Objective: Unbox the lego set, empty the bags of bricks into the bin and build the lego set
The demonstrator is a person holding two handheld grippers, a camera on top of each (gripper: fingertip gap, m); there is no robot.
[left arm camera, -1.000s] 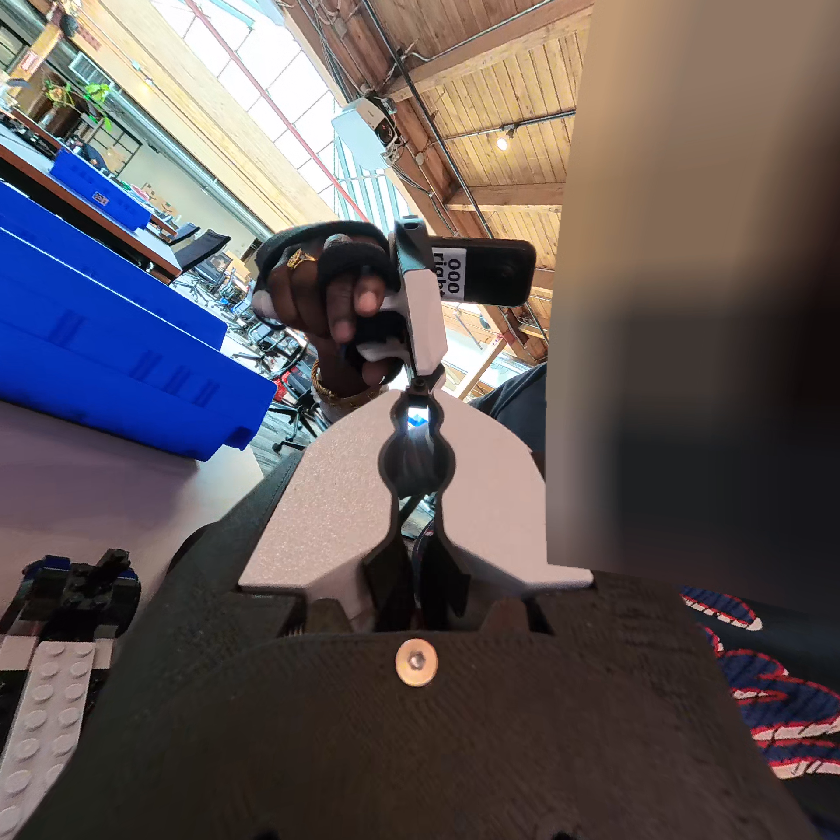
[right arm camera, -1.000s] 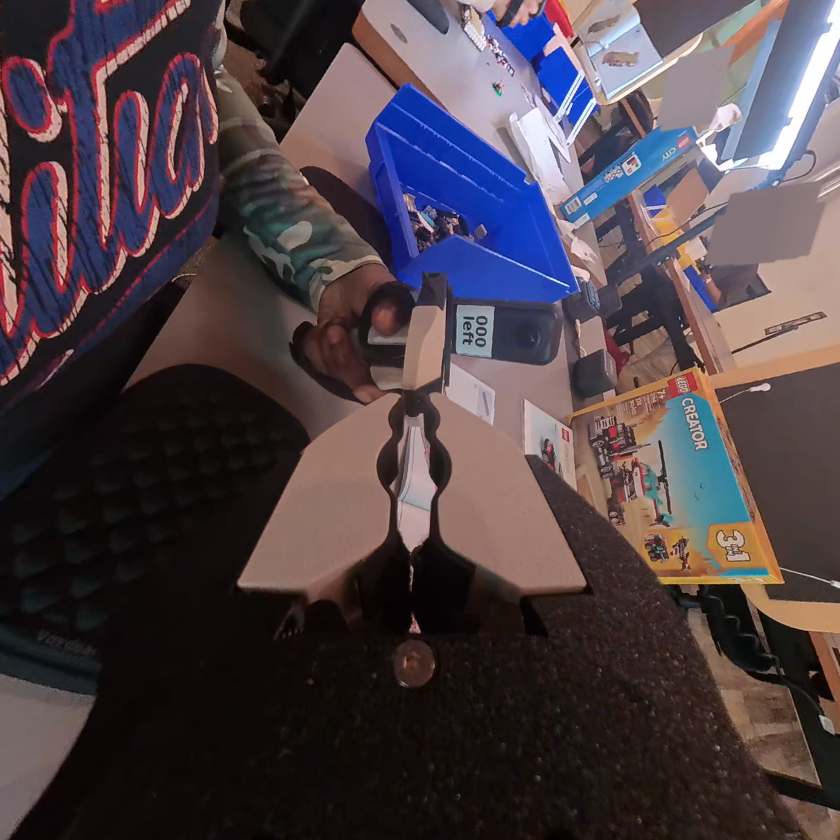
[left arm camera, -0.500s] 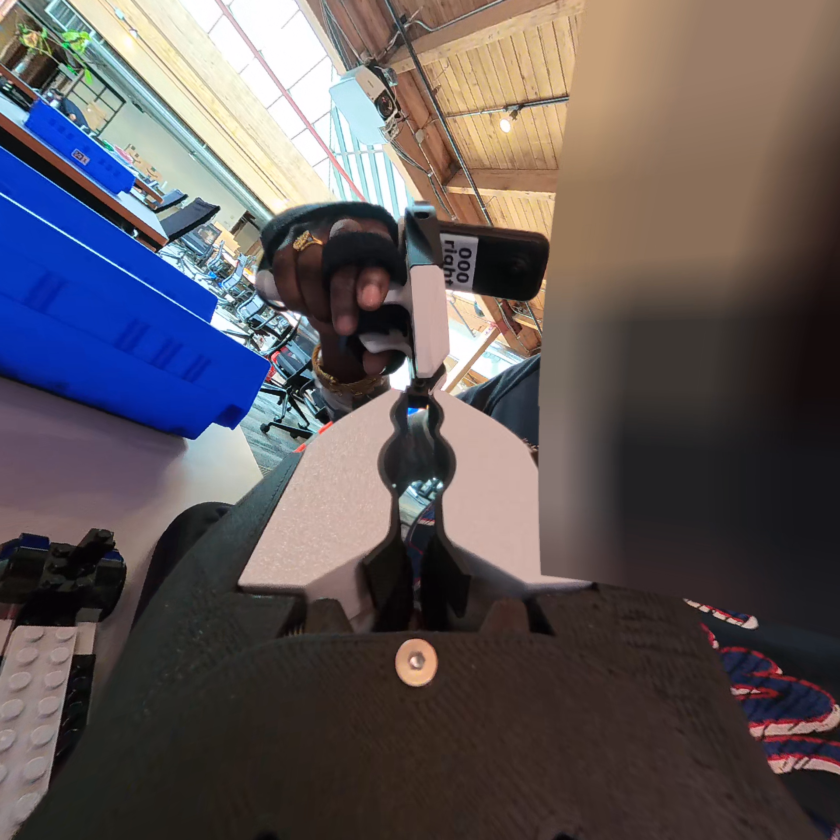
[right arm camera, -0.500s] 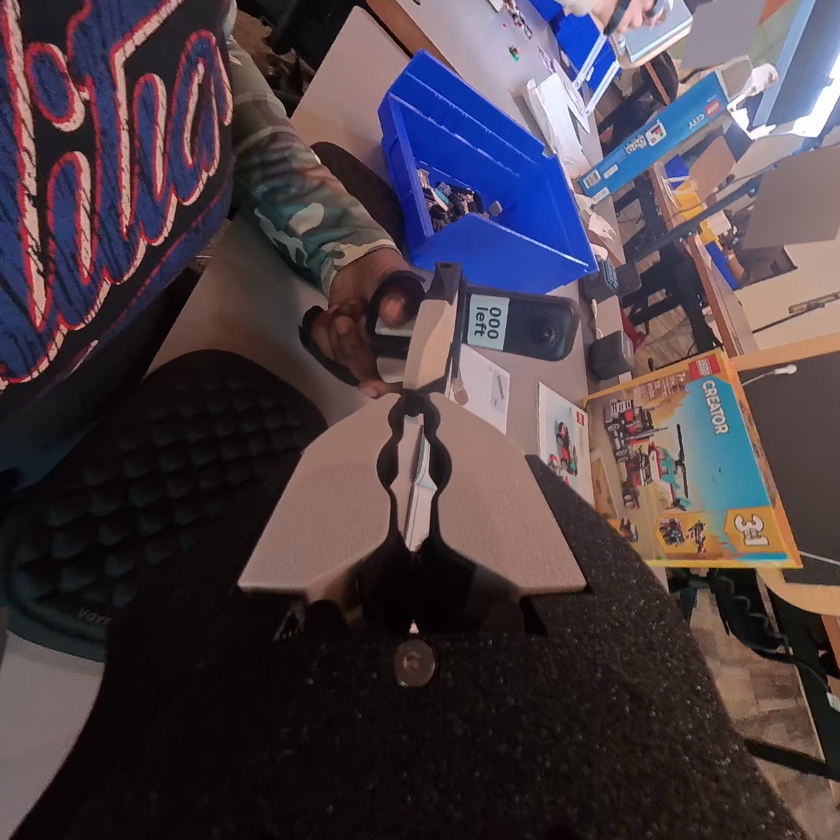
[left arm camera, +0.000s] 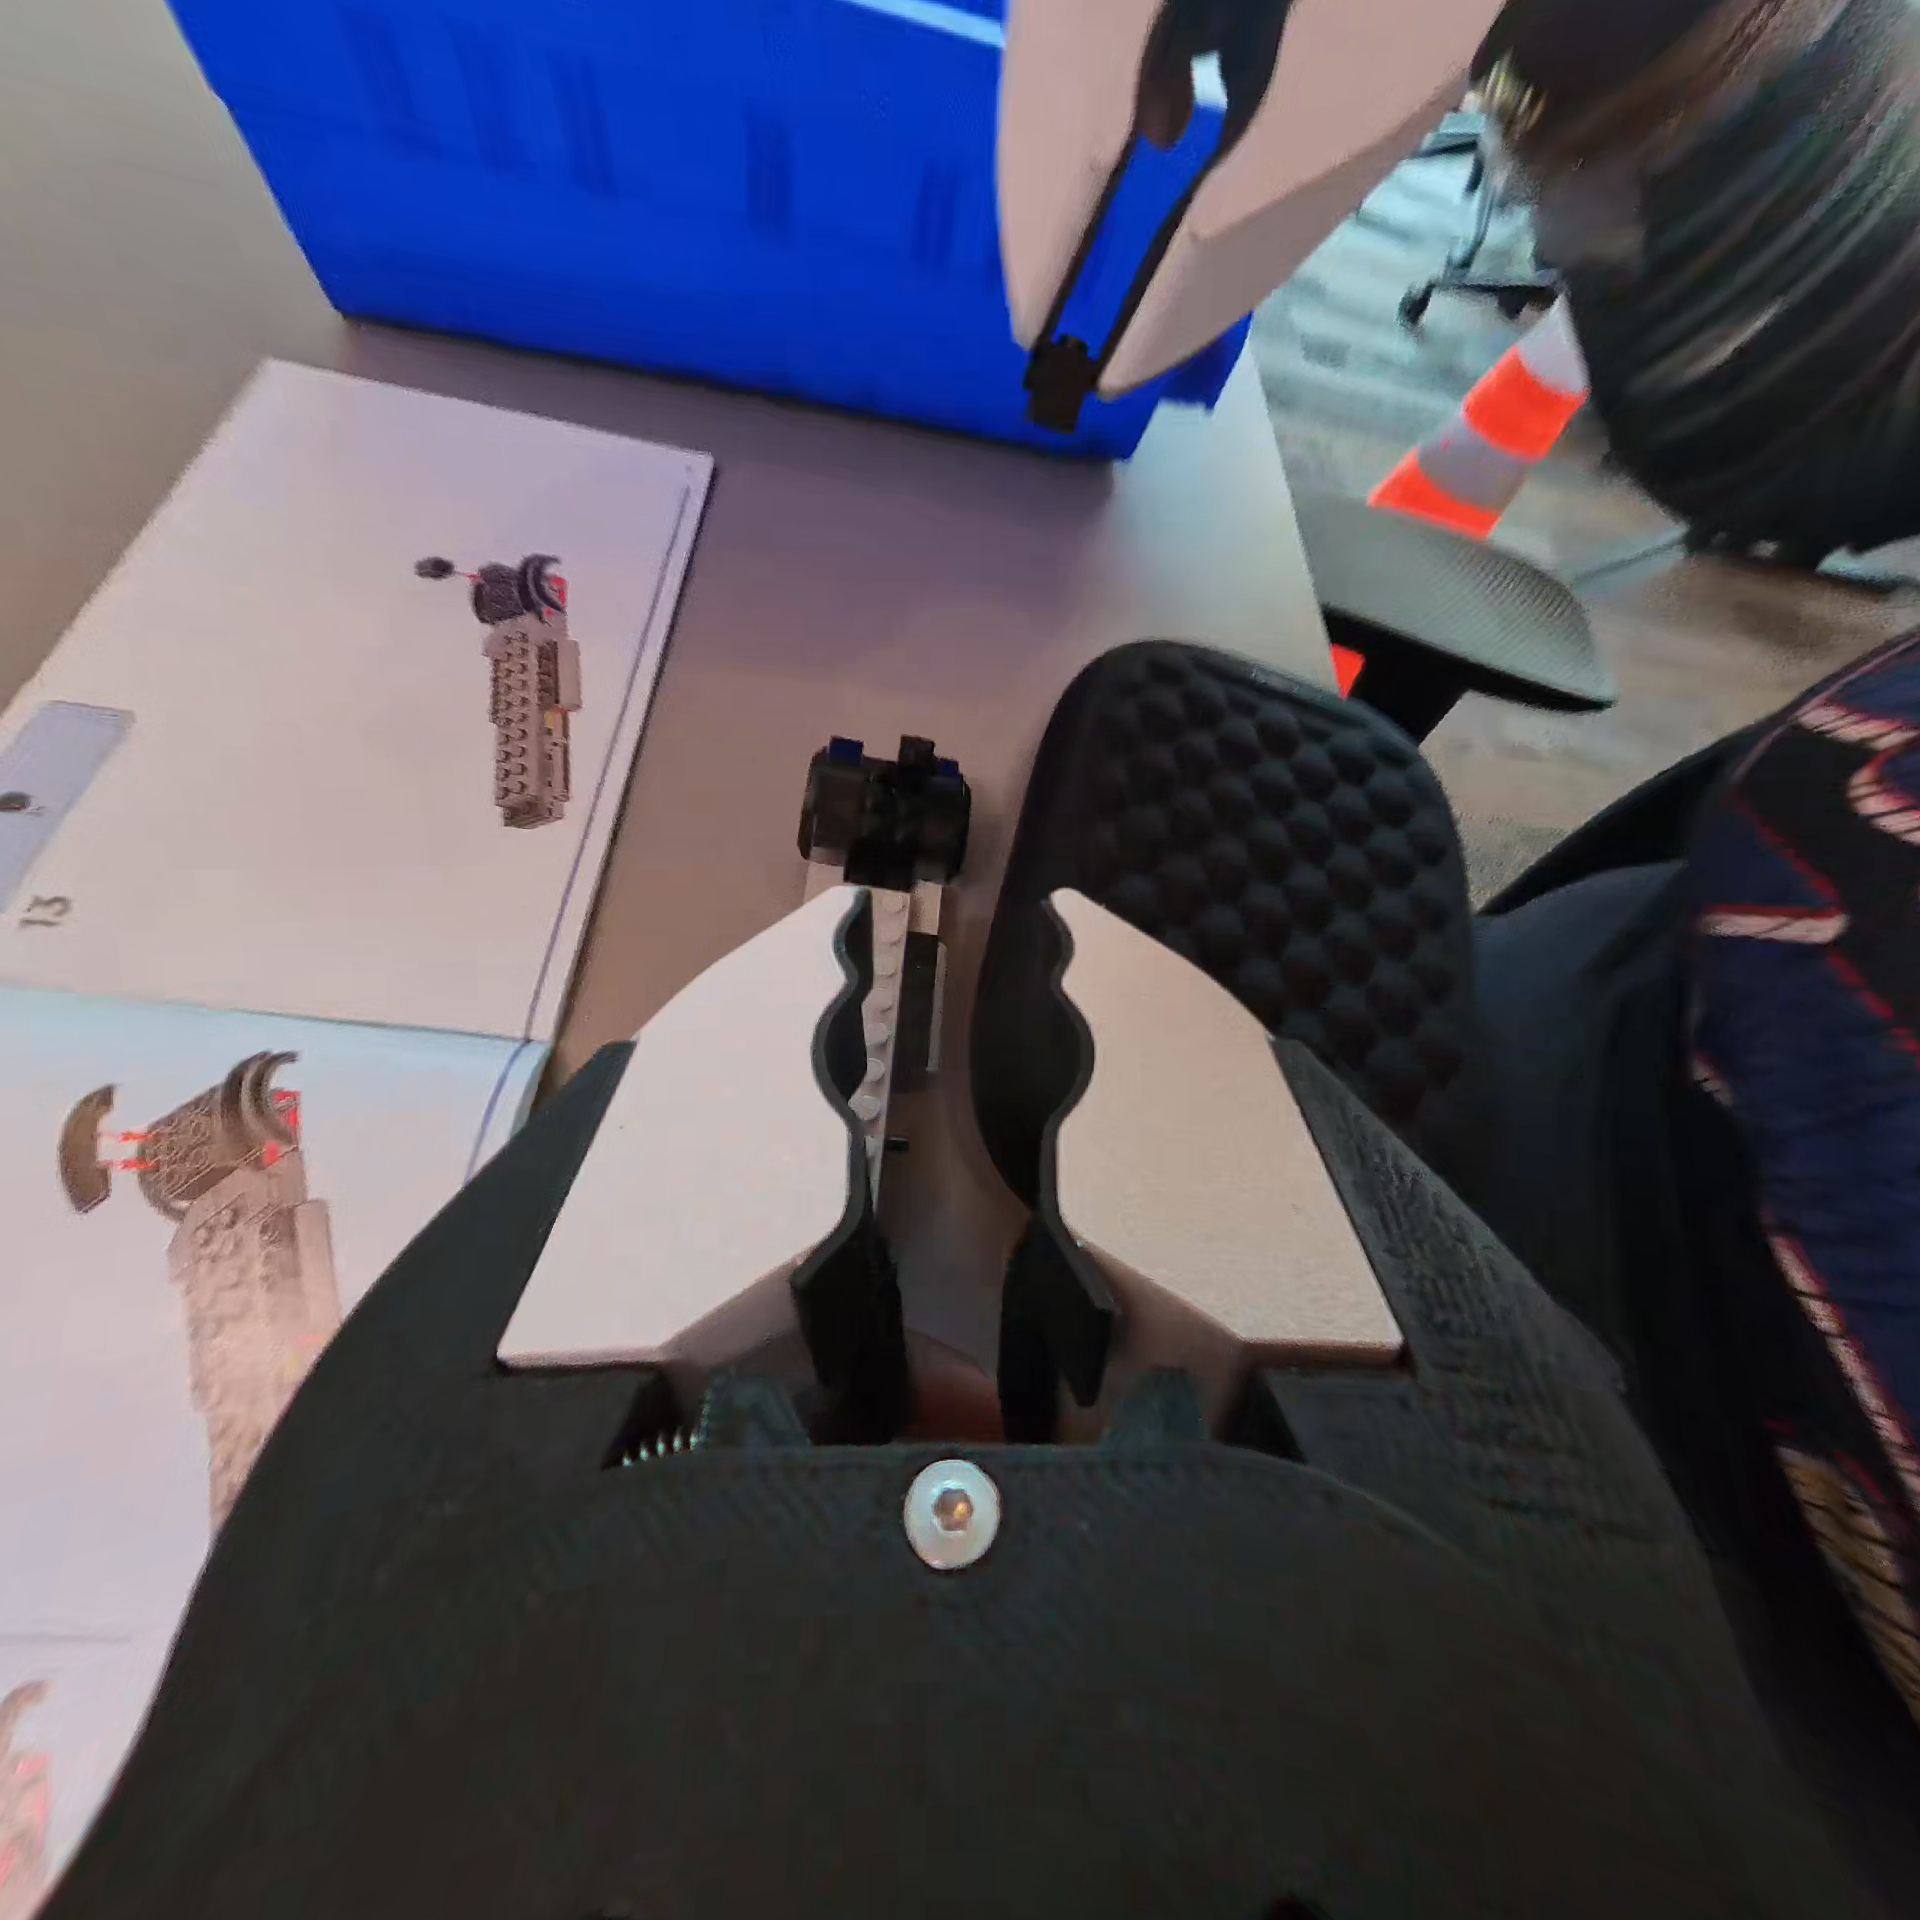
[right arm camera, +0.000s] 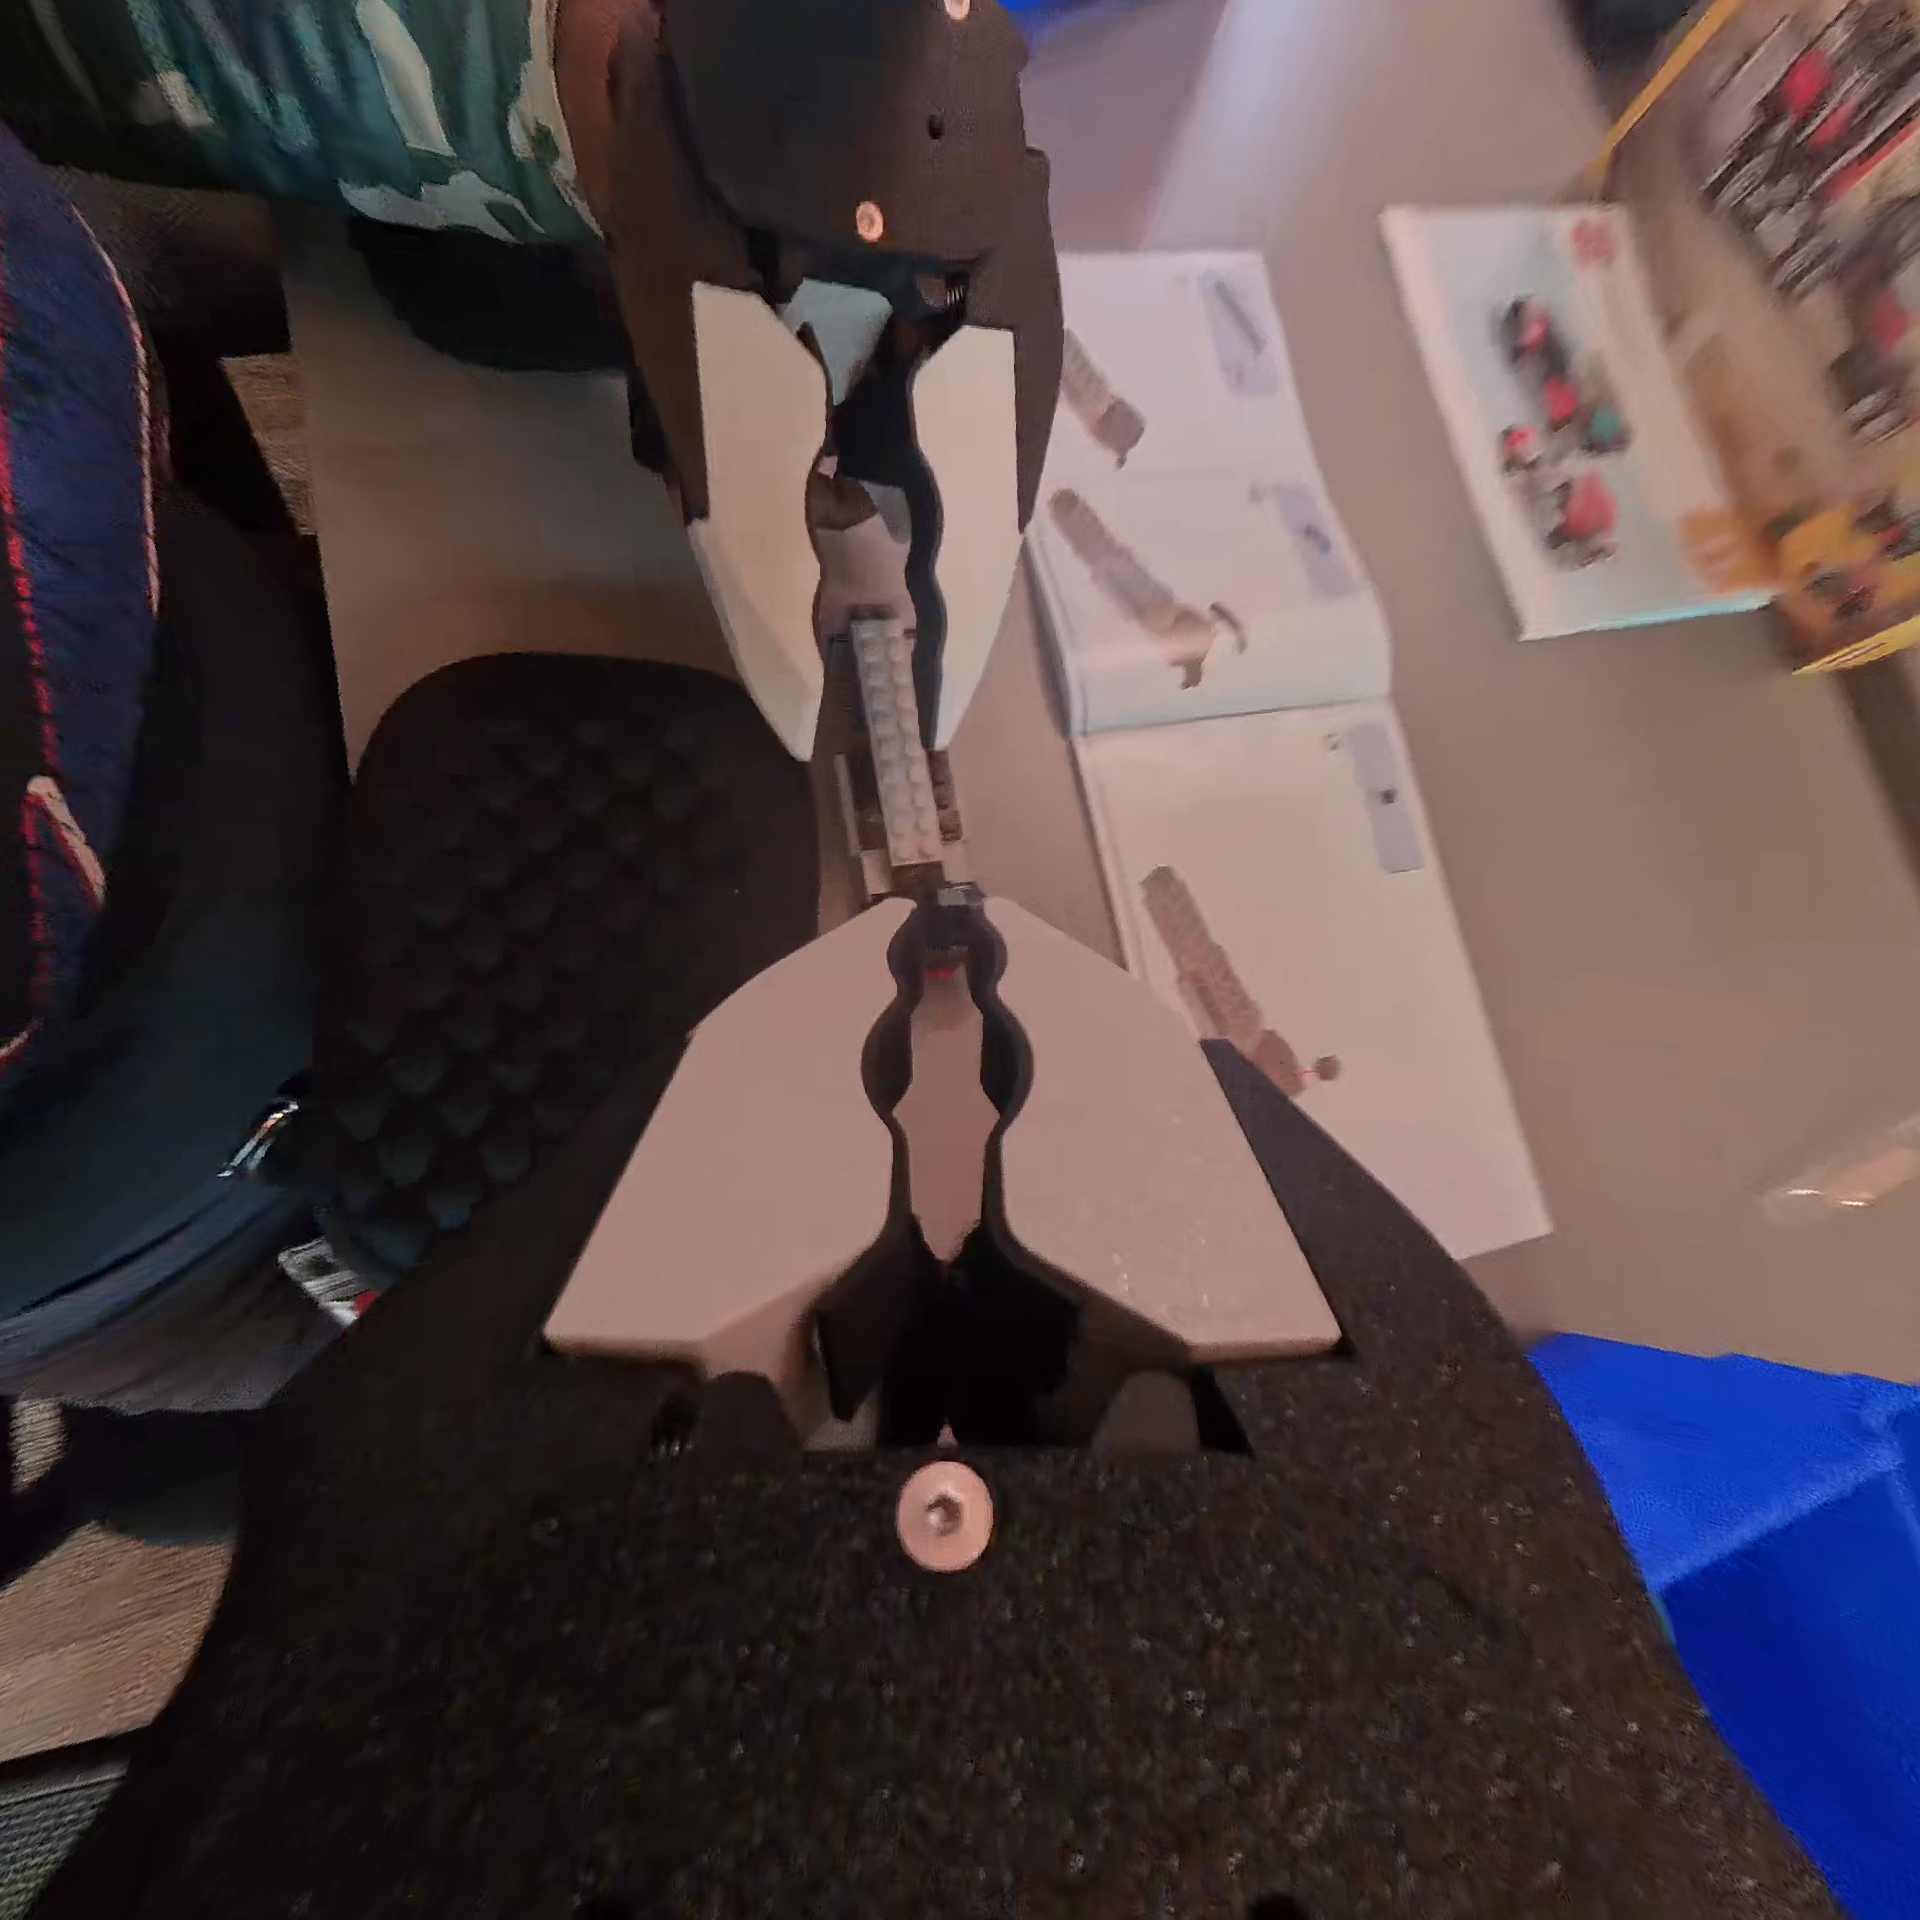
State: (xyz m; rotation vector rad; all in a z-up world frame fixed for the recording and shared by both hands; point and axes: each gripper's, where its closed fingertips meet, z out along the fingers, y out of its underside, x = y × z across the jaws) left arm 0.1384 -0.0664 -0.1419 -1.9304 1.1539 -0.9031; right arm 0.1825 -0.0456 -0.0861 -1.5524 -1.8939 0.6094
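Note:
The lego build (left arm camera: pixel 896 966), a long grey studded plate with a black end (left arm camera: pixel 883 816), lies on the table. My left gripper (left arm camera: pixel 951 904) is open and straddles the plate, with the plate nearer its left finger. In the right wrist view the same build (right arm camera: pixel 902 748) lies between the left gripper's fingers (right arm camera: pixel 873 743). My right gripper (right arm camera: pixel 951 904) is shut on a small black piece (right arm camera: pixel 951 896) just above the near end of the build. In the left wrist view the right gripper (left arm camera: pixel 1060 390) hangs in front of the blue bin (left arm camera: pixel 623 177), the black piece (left arm camera: pixel 1055 379) at its tip.
An open instruction booklet (left arm camera: pixel 312 727) lies left of the build; it also shows in the right wrist view (right arm camera: pixel 1226 582). A black textured pad (left arm camera: pixel 1268 883) sits right of the build. The lego box (right arm camera: pixel 1829 229) lies beyond the booklet. The table edge is near an orange cone (left arm camera: pixel 1486 436). There is about 8 cm between the tips of the two grippers.
Both grippers have swung down from facing each other in the air to the table. The left gripper has opened around the build. The right gripper's tip has come down close to the build.

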